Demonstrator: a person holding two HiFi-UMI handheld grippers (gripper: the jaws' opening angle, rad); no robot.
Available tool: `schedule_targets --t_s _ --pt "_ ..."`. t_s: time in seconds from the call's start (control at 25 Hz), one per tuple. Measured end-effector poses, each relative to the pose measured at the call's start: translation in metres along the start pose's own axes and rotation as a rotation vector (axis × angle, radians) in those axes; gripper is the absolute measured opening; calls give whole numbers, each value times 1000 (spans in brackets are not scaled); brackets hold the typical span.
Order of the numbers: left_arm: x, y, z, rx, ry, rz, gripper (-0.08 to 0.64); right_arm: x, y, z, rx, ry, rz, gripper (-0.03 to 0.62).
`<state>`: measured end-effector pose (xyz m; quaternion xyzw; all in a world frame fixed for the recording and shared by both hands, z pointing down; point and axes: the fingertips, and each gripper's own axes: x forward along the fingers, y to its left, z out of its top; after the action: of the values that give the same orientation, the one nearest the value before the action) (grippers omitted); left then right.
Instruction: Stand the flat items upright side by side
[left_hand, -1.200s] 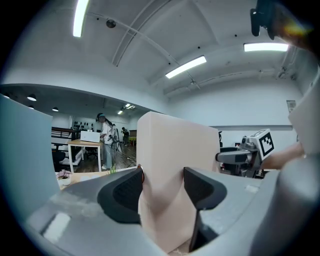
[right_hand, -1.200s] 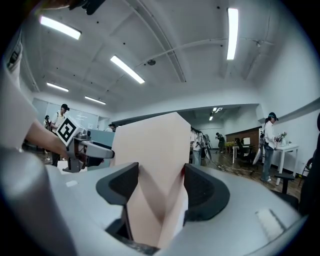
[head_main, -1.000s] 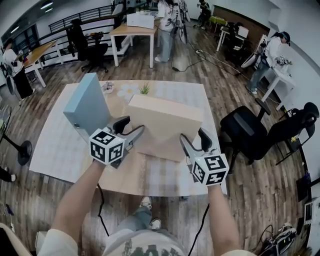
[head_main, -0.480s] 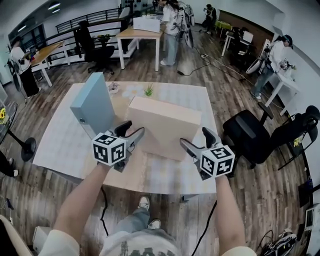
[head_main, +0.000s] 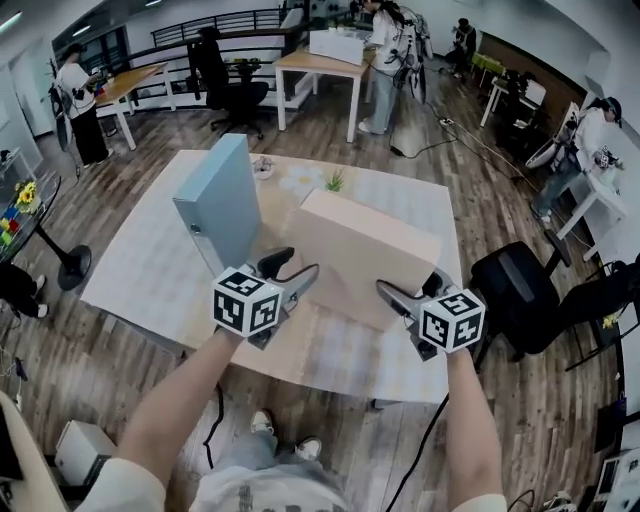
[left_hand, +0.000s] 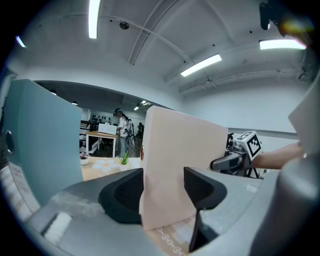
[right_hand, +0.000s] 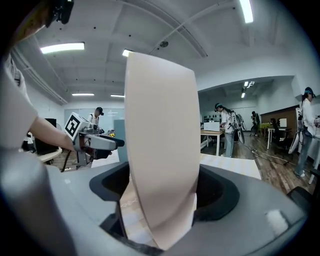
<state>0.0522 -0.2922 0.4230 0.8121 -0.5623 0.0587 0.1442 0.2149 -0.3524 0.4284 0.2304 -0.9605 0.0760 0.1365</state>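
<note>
Beige box (head_main: 365, 250): where is it, and who has it?
Middle of the counter (head_main: 140, 285), up on its long edge between both tools. Left tool (head_main: 302, 263), at 7 o'clock of it, is clamped on one end, jaws spread wide round its thickness. Right tool (head_main: 408, 283), at 5 o'clock, straddles the other end, jaws closing from near full spread; whether its pads touch I can't tell.
Which step?
Standing it up, I'd judge. Next it needs squaring vertical, then sliding toward 10 o'clock beside the upright blue box (head_main: 222, 200), faces parallel.
Looks?
Flat, plain, pale, sharp-edged.
</note>
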Motion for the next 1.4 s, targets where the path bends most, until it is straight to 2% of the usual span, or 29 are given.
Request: schedule_targets --t_s 0.2,0.44,0.72,1.08,1.4 --pt "-17 12 0 -19 -8 24 262 -6 14 2 -40 -6 -29 347" --pt "-42 32 -1 -13 -16 51 262 7 36 15 -13 -86 -179 304" --pt "-88 68 2 -3 -46 80 262 48 70 35 9 -130 -332 296" --pt "-169 143 -1 15 -78 129 262 115 122 58 -12 -130 -519 298" --pt "-190 204 -5 5 -80 114 262 167 154 66 -48 -138 -691 299"
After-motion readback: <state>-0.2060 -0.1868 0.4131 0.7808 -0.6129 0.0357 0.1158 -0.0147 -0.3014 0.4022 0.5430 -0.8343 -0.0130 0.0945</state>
